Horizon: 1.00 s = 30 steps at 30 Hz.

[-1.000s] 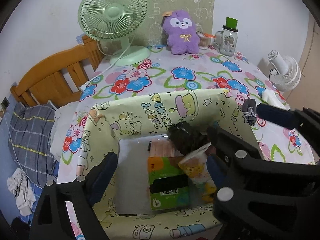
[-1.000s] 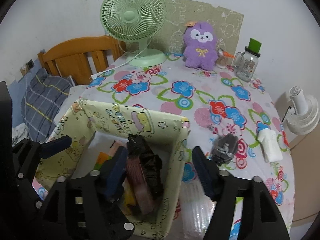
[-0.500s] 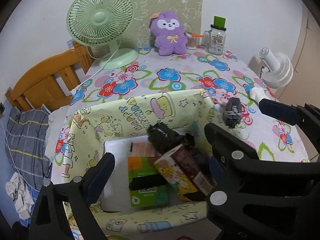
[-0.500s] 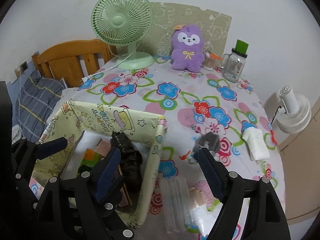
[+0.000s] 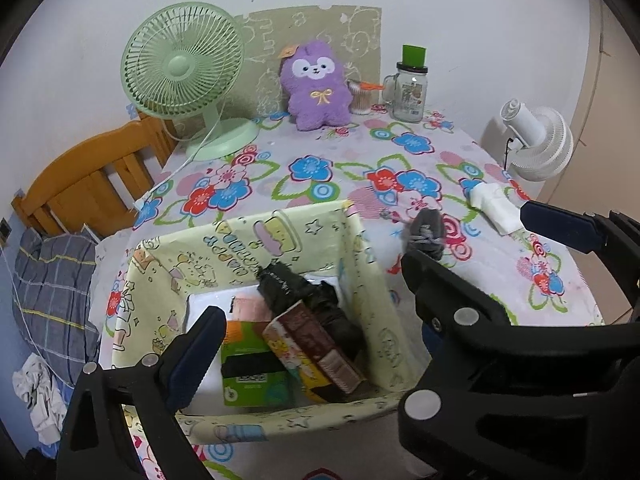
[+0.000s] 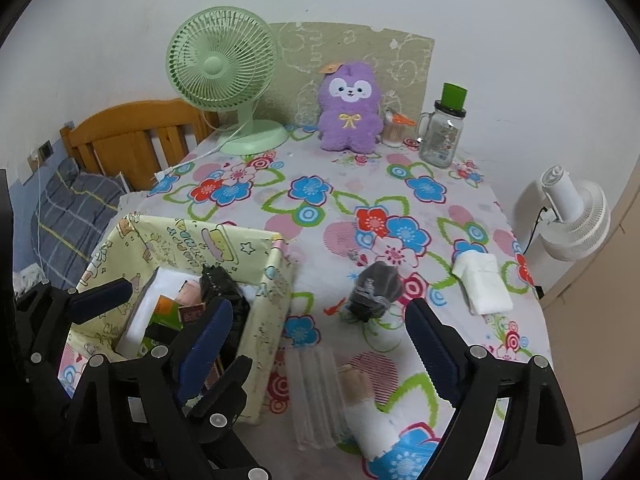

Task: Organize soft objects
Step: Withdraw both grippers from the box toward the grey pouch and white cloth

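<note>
Swinging the right hand-held gripper (image 6: 320, 332), jaws just widening and empty (left hand-held gripper (image 5: 308, 288) also apart), toward the grey sock bundle (image 6: 374, 290) lying on the bench (image 6: 340, 200) beside the fabric box (image 6: 272, 280), centring before closing.

- On the inner wall of the yellow box (image 5: 248, 248) in front of me I read big letters upside down, "HAPPY BIRTHDAY" as far as I can tell.
- The green carton (image 5: 252, 364) inside carries a black band and a small code square; its print is too small for me.
- The jar (image 5: 409, 90) has a label I cannot read.
</note>
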Motion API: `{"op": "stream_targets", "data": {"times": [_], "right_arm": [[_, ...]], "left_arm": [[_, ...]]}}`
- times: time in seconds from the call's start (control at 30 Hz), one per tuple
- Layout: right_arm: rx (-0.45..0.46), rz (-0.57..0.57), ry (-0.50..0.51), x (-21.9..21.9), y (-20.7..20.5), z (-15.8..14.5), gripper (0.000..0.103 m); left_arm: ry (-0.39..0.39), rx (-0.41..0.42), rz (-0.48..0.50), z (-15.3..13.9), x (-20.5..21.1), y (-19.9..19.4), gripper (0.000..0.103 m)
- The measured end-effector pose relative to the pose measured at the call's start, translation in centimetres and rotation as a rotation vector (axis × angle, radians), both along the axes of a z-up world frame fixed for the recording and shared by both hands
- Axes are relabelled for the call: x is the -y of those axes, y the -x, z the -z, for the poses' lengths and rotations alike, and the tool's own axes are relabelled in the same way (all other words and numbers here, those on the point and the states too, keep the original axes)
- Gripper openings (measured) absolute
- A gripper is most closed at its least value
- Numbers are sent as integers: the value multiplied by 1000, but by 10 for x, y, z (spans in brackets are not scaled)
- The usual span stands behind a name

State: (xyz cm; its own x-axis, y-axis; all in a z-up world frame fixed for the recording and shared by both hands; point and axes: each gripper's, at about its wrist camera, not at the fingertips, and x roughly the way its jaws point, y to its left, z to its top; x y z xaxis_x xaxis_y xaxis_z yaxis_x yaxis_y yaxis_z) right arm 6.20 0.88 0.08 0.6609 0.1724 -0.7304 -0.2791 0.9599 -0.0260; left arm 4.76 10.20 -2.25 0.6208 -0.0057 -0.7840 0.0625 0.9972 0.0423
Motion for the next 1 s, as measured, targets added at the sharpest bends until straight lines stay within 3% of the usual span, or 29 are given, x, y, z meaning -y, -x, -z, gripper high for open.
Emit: {"op": "stream_targets", "data": {"times": [0.3, 1.0], "right_arm": [[21, 37, -19, 28, 5, -11, 95], [99, 111, -9, 91, 27, -35, 95]], "left_arm": [[-46, 51, 22, -15, 29, 7, 101], [-4, 88, 102, -38, 92, 17, 103]]}}
